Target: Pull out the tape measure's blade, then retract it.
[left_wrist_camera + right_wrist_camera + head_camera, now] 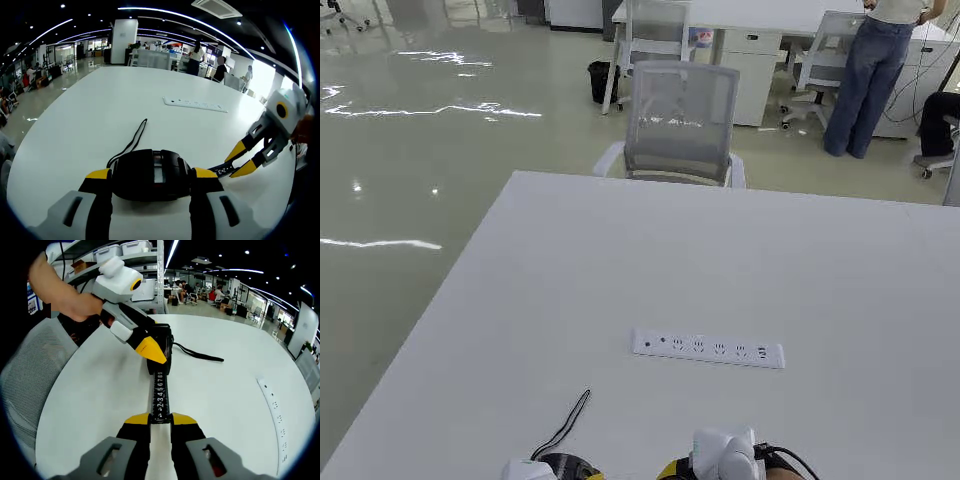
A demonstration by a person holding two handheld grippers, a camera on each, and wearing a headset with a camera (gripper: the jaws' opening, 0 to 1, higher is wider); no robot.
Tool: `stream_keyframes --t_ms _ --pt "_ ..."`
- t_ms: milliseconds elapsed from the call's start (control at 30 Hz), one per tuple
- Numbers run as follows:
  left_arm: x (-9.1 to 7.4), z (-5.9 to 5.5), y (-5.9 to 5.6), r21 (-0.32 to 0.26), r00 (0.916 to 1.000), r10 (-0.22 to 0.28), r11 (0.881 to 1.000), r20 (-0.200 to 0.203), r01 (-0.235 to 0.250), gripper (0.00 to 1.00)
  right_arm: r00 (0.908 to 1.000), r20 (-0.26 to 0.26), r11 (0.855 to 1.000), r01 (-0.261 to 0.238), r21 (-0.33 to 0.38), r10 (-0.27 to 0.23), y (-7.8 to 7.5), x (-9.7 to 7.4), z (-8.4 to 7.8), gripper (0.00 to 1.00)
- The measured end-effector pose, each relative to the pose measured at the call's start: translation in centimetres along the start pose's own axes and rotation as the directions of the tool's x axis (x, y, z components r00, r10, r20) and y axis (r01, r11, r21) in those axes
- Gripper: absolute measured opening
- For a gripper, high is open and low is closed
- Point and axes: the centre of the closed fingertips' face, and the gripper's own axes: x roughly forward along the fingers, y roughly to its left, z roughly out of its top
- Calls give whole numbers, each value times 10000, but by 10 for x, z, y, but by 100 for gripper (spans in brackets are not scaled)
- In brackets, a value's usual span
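Right gripper view: blade (160, 390) pinched in right hand-held gripper (160, 419) (case (167, 346) beyond).

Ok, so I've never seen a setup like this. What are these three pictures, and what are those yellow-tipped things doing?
There is no robot here: a person holds a hand-held claw in each hand. The head view comes from a headset camera looking down at a white table, with a power strip on it and an office chair beyond it. The two round pictures come from cameras riding on the claws, looking along their jaws. The left claw is clamped on a black tape measure case, whose wrist strap lies on the table. The right claw pinches the blade, which is pulled out a short way from the case.
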Motion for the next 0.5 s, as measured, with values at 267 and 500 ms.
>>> stream_keyframes --t_ms 267,500 --pt "-1 1 0 2 10000 -24 10000 1 24 59 10000 0 10000 1 30 -1 0 3 3 13" --pt "-1 0 0 -13 10000 -32 10000 16 32 59 10000 -2 10000 9 62 -9 0 6 3 13"
